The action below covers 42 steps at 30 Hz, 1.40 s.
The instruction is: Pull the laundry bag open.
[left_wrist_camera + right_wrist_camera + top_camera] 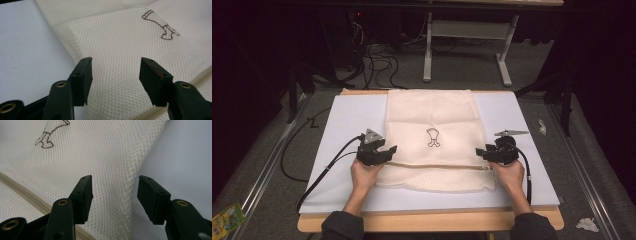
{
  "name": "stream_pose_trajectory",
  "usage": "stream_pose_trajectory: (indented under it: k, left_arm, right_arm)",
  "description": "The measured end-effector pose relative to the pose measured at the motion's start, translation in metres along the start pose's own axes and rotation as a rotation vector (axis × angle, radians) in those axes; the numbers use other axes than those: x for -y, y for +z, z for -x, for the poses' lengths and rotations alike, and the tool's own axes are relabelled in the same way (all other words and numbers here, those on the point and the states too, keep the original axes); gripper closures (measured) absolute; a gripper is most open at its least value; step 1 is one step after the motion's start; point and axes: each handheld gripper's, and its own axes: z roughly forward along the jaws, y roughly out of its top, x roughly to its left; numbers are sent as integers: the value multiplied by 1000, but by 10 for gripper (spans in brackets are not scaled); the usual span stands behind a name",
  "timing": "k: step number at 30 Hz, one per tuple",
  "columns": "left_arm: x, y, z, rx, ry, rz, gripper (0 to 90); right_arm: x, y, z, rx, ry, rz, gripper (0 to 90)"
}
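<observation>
High view: a cream mesh laundry bag (432, 137) with a zip and a small brown outline emblem (432, 137) lies flat on a pale blue-white mat (342, 120) covering the wooden table (427, 221). The bag sits mid-mat, its far edge reaching the mat's far side. The zip line (437, 165) runs across the near part. The left gripper (388, 150) sits at the bag's left edge and the right gripper (482, 151) at its right edge, both level with the zip — a symmetric placement suited, it seems, to handling the 2 sides together. Loose black cables (377, 65) lie on the floor beyond the table.

Left gripper view: the 2 black jaws stand apart, nothing between the pads (86, 80); the mesh lies beneath and ahead of them, with its left border and bare mat to the left. The emblem (162, 26) shows at upper right.

Right gripper view: the jaws are likewise spread and empty — the pads (86, 197) straddle the bag's right border from above, mesh on the left, mat (185, 155) on the right. Neither gripper holds the fabric.
</observation>
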Motion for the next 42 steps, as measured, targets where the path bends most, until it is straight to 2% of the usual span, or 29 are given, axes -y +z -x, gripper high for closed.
stream_pose_trajectory:
  k: [2, 8, 12, 20, 23, 29, 33, 36, 38, 40, 41, 42]
  left_arm:
    - [5, -1, 9, 9, 25, 0, 434]
    - [13, 4, 18, 40, 32, -4, 422]
    - [20, 13, 26, 69, 33, -17, 415]
    - [23, 18, 28, 73, 30, -31, 409]
    - [25, 20, 30, 74, 42, -24, 416]
    - [26, 23, 30, 97, 31, -44, 423]
    - [25, 24, 30, 96, 31, -55, 422]
    - [25, 24, 30, 91, 31, -61, 424]
    - [25, 24, 31, 88, 40, -56, 477]
    - [25, 25, 32, 95, 44, -62, 487]
    - [25, 25, 32, 95, 44, -62, 485]
    - [25, 25, 32, 94, 47, -62, 482]
  right_arm:
    - [5, -3, 0, 0, 9, 10, 440]
    - [11, -4, -2, -7, 10, -11, 434]
    - [19, -7, -2, -2, 31, -26, 454]
    - [28, -7, -3, -35, 53, -51, 453]
    - [28, -3, -5, -55, 63, -55, 445]
    - [24, 2, -10, -82, 67, -63, 453]
    - [20, 6, -14, -67, 32, -88, 518]
    - [20, 6, -11, -73, 33, -94, 591]
    - [20, 5, -11, -73, 34, -98, 595]
    - [18, 6, -16, -58, -3, -113, 627]
    - [18, 6, -16, -58, -3, -113, 627]
    - [17, 7, -19, -35, -36, -120, 704]
